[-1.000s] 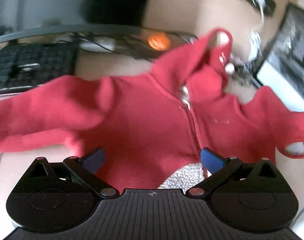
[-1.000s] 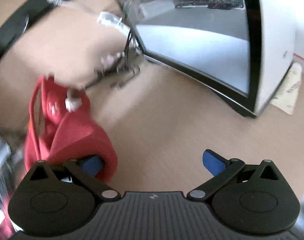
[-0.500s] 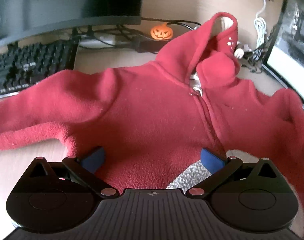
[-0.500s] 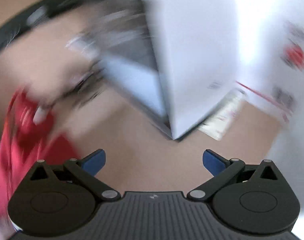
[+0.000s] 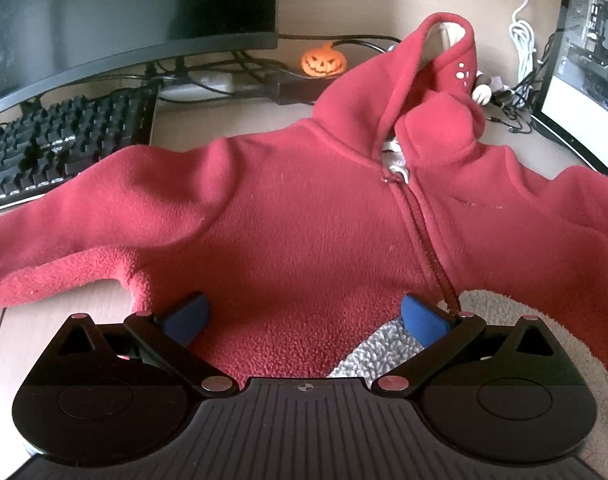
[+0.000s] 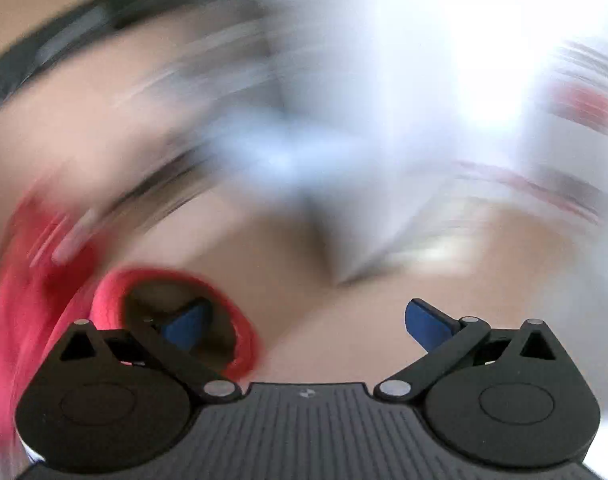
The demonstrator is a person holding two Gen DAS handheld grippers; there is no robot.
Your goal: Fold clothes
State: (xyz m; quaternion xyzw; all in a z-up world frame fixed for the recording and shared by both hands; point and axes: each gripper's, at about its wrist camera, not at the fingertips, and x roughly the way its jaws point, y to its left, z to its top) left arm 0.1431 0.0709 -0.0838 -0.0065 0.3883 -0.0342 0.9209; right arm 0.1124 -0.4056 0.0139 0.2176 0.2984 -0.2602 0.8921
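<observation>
Closer now, left gripper gapes over hoodie; right gripper — agape, blurred — shows cuff.

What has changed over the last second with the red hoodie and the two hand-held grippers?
The right hand-held gripper swung fast, its view now blurred; the sleeve cuff that hung by its left finger now rings that finger. It remains open. In the left view the red hoodie has settled flat, hood no longer raised. The left hand-held gripper stayed open over the hem; keyboard and pumpkin are unmoved.
</observation>
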